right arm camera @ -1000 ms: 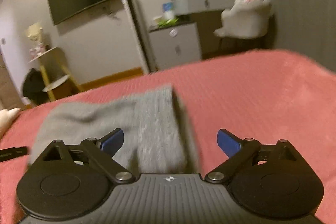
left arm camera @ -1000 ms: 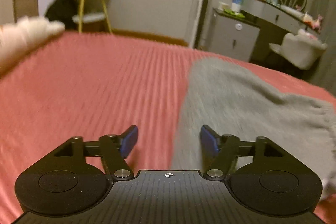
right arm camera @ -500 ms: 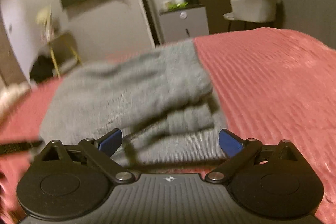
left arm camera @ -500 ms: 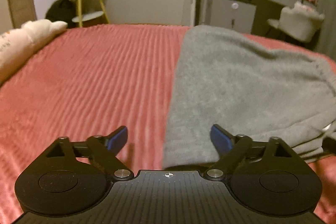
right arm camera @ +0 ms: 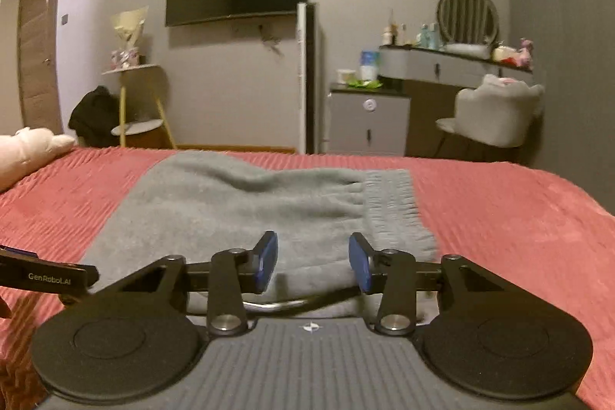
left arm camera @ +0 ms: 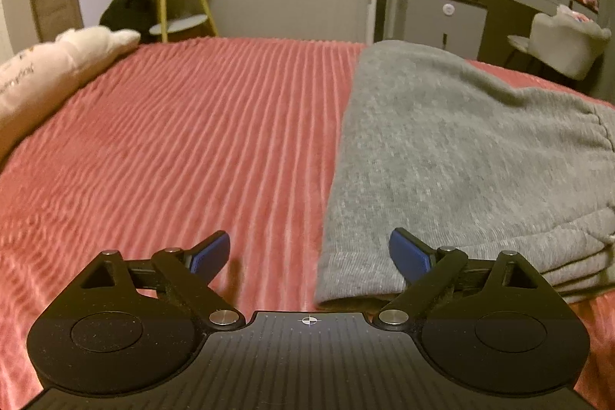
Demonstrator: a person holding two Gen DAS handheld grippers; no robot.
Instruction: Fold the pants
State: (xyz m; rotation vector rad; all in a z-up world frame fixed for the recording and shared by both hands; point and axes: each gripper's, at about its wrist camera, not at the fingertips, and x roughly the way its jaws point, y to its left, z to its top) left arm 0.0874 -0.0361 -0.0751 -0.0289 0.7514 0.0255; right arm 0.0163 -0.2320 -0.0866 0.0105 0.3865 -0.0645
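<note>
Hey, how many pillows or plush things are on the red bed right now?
1. A pale plush pillow lies at the left edge of the red bed, apart from the grey pants. Others may lie outside the frame.

The folded knit pants [left arm camera: 453,156] are plain heather grey, with a ribbed band of the same grey along one end [right arm camera: 392,202], and they lie on a salmon-red bedspread [left arm camera: 200,141] patterned in fine parallel ridges. Both black plastic grippers, left [left arm camera: 309,252] and right [right arm camera: 312,262], carry royal-blue finger pads [left arm camera: 407,254]. The soft plush pillow [left arm camera: 50,72] at the bed's edge is creamy white with faint script lettering.
</note>
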